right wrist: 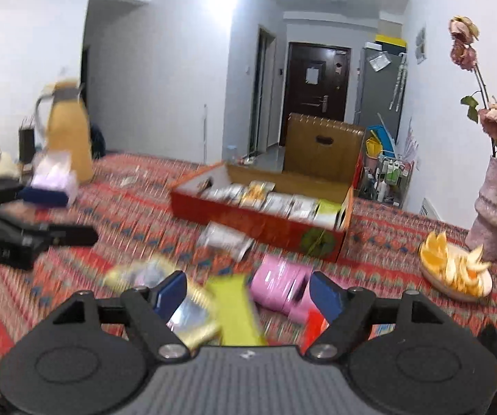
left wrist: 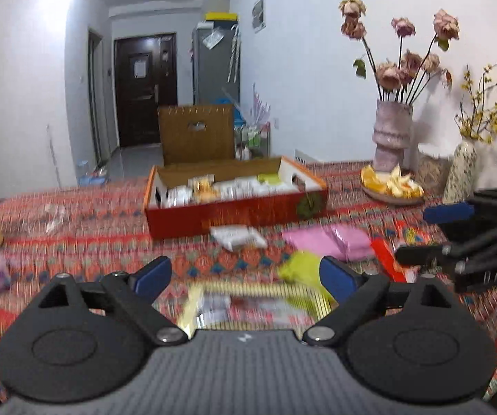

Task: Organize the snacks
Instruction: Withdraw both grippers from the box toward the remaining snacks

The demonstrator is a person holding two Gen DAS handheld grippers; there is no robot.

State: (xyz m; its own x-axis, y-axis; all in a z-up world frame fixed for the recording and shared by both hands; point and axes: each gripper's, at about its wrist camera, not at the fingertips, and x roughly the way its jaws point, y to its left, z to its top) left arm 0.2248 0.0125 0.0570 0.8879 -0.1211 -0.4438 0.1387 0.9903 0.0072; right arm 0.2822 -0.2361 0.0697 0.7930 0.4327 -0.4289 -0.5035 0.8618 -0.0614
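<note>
An open red cardboard box [left wrist: 234, 212] with several snack packs inside sits mid-table; it also shows in the right wrist view [right wrist: 265, 223]. Loose snacks lie in front of it: a white pack [left wrist: 238, 237] [right wrist: 226, 237], a pink pack [left wrist: 331, 242] [right wrist: 283, 285], a yellow-green pack [left wrist: 300, 269] [right wrist: 236, 311], a gold-edged pack [left wrist: 251, 306] [right wrist: 186, 314] and a red pack [left wrist: 386, 259]. My left gripper [left wrist: 246, 278] is open above the gold-edged pack. My right gripper [right wrist: 248, 294] is open above the yellow-green pack, empty.
A patterned red tablecloth [left wrist: 92, 235] covers the table. A plate of orange peel [left wrist: 392, 185] [right wrist: 456, 269], a vase of dried roses [left wrist: 392, 135] and a speckled vase [left wrist: 461, 173] stand at the right. A yellow jug [right wrist: 66, 135] and a tissue pack [right wrist: 54, 176] stand at the left.
</note>
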